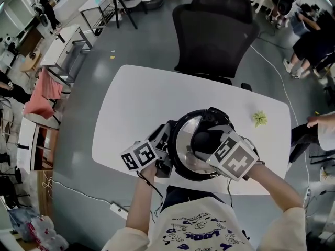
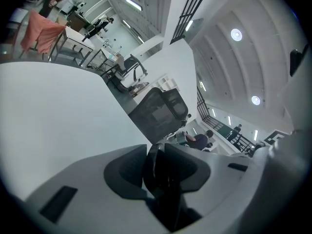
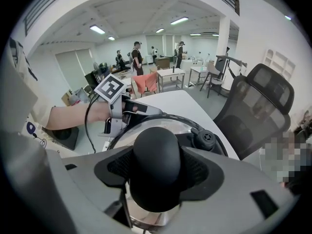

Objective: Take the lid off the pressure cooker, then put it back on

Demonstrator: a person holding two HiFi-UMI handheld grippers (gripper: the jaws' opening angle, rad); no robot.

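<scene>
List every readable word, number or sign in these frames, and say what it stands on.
"LOOK": upside down on the person's shirt; the smaller print around it is too small to read.
On the left marker cube and right marker cube: square patterns only, no letters.
On the pressure cooker lid: no label visible.

My right gripper clamps its fingers on the pressure cooker lid's black knob; the left gripper holds the side handle.
</scene>
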